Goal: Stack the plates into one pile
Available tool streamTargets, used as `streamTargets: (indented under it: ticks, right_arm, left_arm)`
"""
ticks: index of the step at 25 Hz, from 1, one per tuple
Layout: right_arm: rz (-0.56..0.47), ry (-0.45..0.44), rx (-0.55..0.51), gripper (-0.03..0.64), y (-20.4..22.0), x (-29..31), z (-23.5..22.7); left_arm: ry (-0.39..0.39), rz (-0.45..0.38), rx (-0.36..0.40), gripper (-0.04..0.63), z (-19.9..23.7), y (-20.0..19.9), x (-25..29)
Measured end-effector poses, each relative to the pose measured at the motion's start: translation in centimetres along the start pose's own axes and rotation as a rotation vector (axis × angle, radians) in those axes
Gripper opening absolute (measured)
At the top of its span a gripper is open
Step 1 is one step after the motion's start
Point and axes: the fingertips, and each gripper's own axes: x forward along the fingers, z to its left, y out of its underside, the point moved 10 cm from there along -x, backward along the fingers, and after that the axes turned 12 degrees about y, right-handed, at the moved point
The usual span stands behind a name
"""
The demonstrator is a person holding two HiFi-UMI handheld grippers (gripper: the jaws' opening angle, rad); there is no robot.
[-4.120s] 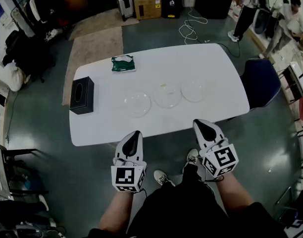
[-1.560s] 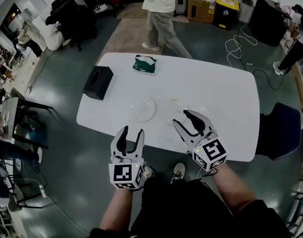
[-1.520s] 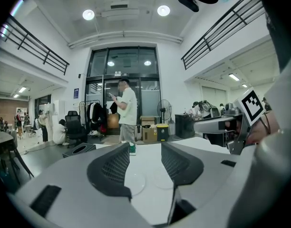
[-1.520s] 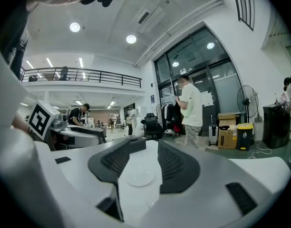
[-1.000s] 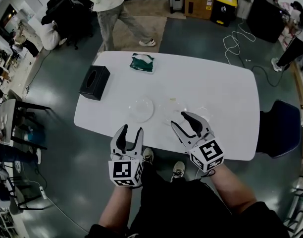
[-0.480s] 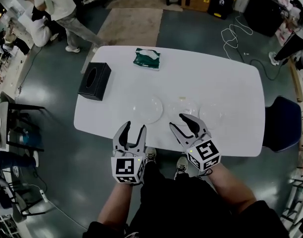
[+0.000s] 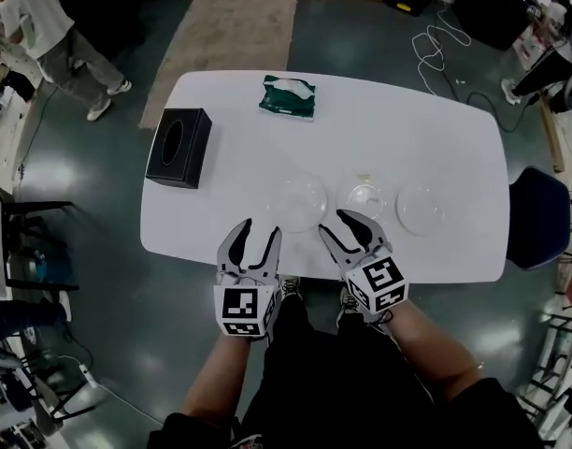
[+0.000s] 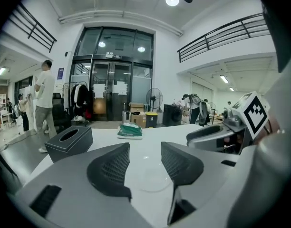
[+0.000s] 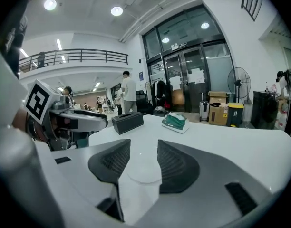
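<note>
Both creep closer now: left gripper (image 7: 256, 235) and right gripper (image 7: 345, 228) reach the table's (image 7: 379, 129) near edge, jaws spread, empty. Three clear plates (image 7: 365, 197) lie just ahead, side by side, unstacked.

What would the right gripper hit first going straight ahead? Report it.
Probably the clear round plate on the white table, centred just past the open jaws of the right gripper; clearance unclear.

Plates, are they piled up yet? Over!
Left gripper open, right gripper open, both empty. Three plates side by side, unstacked. Nothing blocking them.
</note>
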Motion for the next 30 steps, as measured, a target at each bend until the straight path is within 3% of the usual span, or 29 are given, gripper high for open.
streamTargets:
  ticks: [30]
  right_arm:
    - [0.266,0.181,0.076,0.186,7.2,7.6,2.8]
  left_arm:
    - [0.219,0.185,-0.028,0.212,8.7,4.2,7.0]
